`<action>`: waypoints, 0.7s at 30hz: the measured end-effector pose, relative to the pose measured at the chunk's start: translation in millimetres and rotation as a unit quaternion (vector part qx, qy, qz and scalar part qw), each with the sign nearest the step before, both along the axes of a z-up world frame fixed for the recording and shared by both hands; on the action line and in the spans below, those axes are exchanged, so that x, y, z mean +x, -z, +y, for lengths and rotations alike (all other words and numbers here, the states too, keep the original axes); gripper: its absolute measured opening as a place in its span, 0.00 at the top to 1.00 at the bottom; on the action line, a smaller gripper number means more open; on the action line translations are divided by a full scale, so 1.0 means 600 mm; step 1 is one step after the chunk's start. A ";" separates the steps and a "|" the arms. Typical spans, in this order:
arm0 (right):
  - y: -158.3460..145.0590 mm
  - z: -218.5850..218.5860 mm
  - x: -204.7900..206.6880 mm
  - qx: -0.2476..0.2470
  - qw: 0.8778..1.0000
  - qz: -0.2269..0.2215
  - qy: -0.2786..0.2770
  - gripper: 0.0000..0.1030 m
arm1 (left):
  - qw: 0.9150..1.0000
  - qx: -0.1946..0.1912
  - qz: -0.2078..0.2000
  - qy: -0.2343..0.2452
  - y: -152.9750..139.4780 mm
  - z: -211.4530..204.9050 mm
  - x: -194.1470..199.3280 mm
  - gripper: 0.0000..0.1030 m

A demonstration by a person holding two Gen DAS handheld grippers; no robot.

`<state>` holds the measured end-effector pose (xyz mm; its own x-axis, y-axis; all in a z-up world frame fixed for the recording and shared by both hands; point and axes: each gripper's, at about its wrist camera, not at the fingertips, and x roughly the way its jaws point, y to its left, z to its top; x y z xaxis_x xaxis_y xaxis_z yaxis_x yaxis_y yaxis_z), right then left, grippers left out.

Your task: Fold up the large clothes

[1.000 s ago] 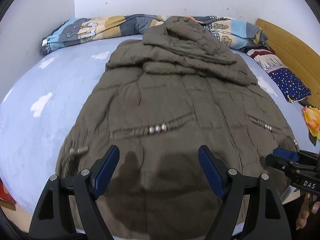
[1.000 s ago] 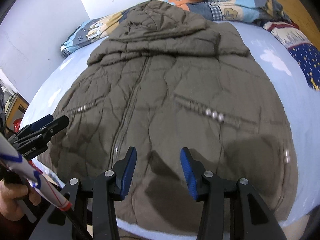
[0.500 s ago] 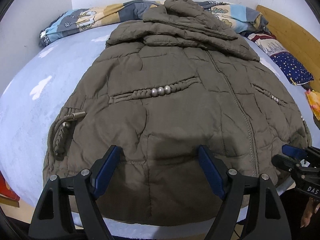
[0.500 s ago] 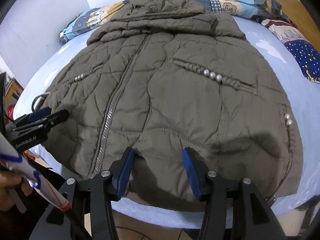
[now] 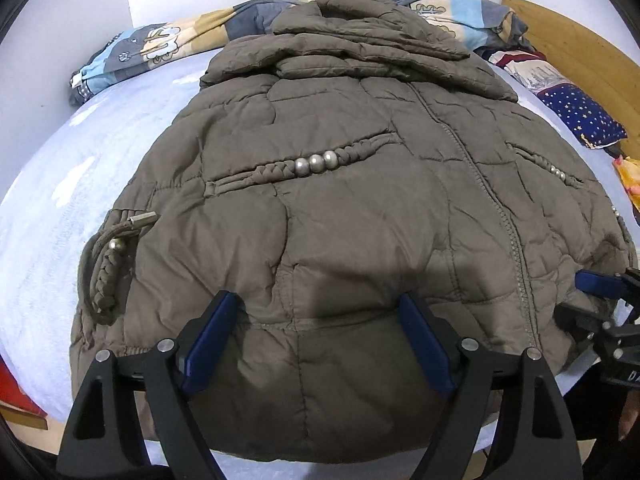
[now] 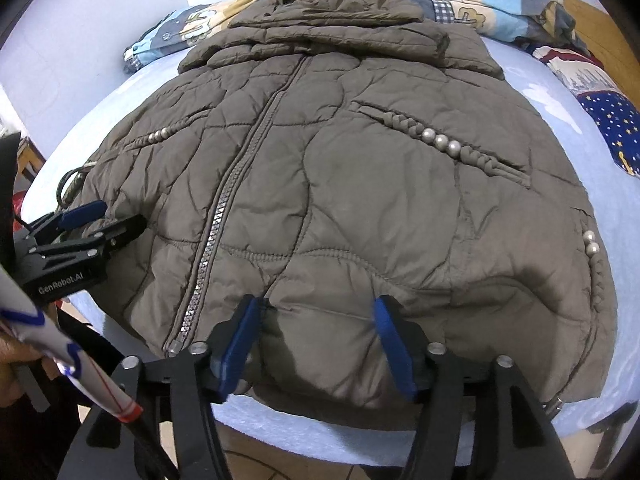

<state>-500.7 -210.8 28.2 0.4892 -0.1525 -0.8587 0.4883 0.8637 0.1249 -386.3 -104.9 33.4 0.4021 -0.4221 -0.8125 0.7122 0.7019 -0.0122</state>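
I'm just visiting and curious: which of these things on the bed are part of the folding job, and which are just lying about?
Part of the job:
- olive-brown quilted hooded jacket
- left gripper, jaws opening
- right gripper, jaws opening

Lying about:
- patchwork cartoon-print blanket
- navy star-print pillow
- pale blue bed sheet

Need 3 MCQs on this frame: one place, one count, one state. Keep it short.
1. Where does the jacket lie?
A. On the blue bedsheet
B. On the floor
C. On a chair

2. How many silver beads sit in a row on the braided pocket trim nearest the left tongs?
A. One
B. Three
C. Six

3. What state is the front zipper in?
A. Fully open
B. Closed
C. Missing

Answers: 1 A, sheet shows all around the jacket. 2 B, three beads sit side by side. 3 B, the teeth run joined down the front.
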 end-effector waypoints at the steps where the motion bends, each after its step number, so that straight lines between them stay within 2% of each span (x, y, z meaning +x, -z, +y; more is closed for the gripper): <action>1: 0.001 0.002 0.001 -0.002 1.000 0.002 -0.004 0.31 | 1.000 -0.003 0.000 0.001 -0.003 0.002 -0.001 0.19; 4: 0.001 0.006 -0.001 -0.002 1.000 -0.002 -0.012 0.27 | 1.000 -0.011 0.007 -0.003 -0.010 0.013 0.001 0.19; 8: -0.012 0.001 -0.021 0.011 0.999 -0.030 -0.011 0.27 | 0.999 -0.031 0.016 -0.024 -0.027 0.033 0.010 0.19; 11: -0.034 -0.013 -0.043 0.020 0.998 -0.054 0.000 0.28 | 0.998 -0.050 0.005 -0.042 -0.055 0.058 0.021 0.19; 15: -0.083 -0.063 -0.106 0.025 0.991 -0.117 0.052 0.27 | 0.993 -0.084 0.004 -0.087 -0.087 0.117 0.053 0.19; 19: -0.097 -0.122 -0.173 0.015 0.985 -0.125 0.119 0.27 | 0.989 -0.077 0.018 -0.128 -0.075 0.165 0.088 0.19; 21: -0.090 -0.152 -0.206 0.022 0.980 -0.118 0.157 0.29 | 0.983 -0.083 0.039 -0.157 -0.062 0.189 0.107 0.19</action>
